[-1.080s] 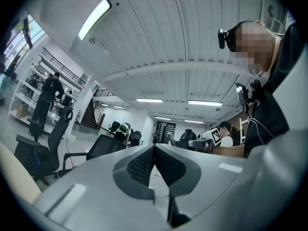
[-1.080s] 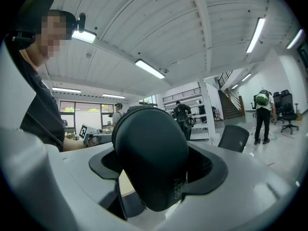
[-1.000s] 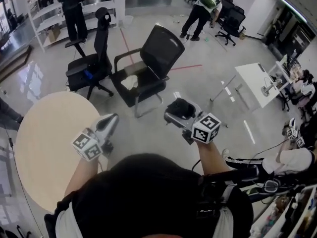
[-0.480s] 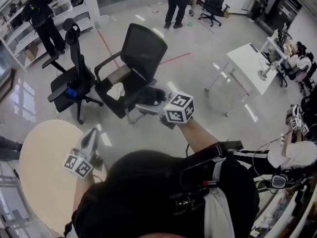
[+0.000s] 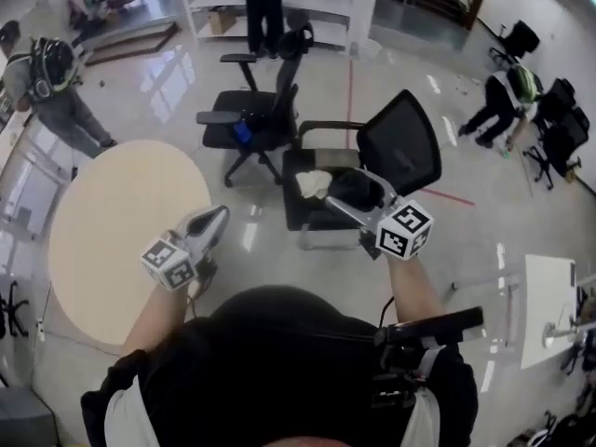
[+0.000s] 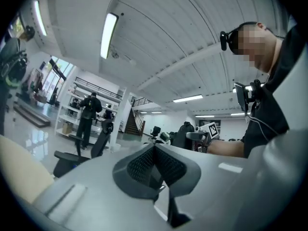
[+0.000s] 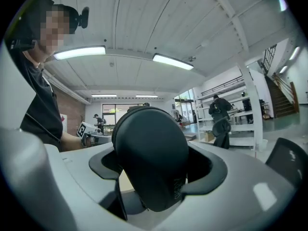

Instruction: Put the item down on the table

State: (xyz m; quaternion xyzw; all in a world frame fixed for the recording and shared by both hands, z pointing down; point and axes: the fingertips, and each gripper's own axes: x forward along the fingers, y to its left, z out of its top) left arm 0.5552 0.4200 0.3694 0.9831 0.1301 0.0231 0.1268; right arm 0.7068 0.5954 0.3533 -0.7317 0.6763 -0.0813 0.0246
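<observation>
Right gripper [image 5: 358, 198] clamped on a rounded black item [image 7: 151, 160], held in the air, well apart from the round table [image 5: 112, 222]; left gripper [image 5: 214, 220] empty, jaws together, just beside the table edge

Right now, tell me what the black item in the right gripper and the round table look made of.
The black item: matte, smooth rounded shell, likely moulded plastic or rubber. The round table: pale wood-look top, even satin sheen, probably laminate.

Two grippers [image 5: 213, 221] [image 5: 357, 196] — one table [image 5: 112, 222], one black case [image 5: 346, 182].
</observation>
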